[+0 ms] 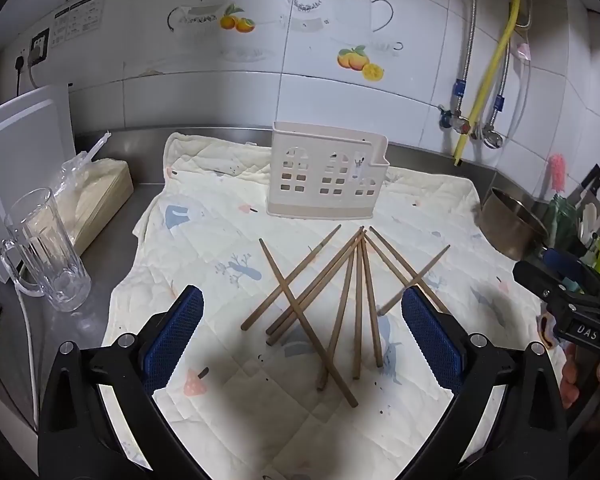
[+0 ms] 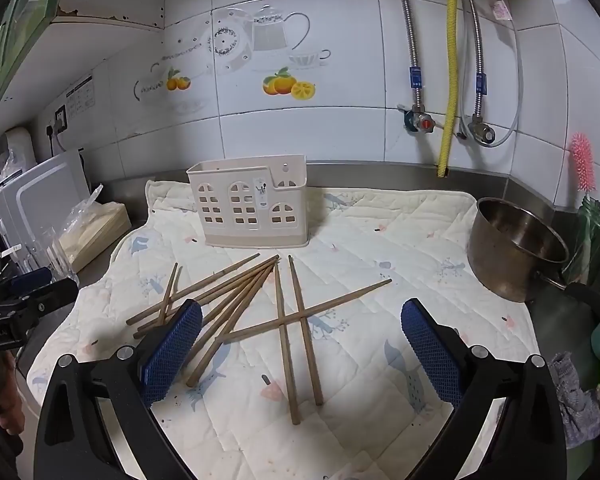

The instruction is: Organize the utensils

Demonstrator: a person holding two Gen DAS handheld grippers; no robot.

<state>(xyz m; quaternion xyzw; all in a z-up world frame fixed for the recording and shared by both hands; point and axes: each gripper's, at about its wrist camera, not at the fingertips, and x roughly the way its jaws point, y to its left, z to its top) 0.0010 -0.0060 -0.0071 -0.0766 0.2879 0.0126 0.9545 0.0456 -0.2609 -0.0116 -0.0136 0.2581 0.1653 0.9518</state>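
While both grippers, left gripper [image 1: 302, 336] and right gripper [image 2: 301, 350], hover with jaws apart and empty, we're pre-grasp: next, pinch one of the chopsticks [image 1: 332, 304] for the holder [image 1: 327, 176].

White tiled wall [image 2: 340, 136] w/ fruit decals, steel counter [image 1: 140, 200], yellow hose [image 2: 450, 80].

Brown chopsticks [image 1: 332, 300] on a cream quilted cloth [image 1: 220, 240] — pale blue and pink prints — before a beige holder [image 1: 326, 174].

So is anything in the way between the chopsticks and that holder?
Nothing visible. The chopsticks lie loose on the cloth, with only bare cloth between them and the holder. The pot sits off to the side.
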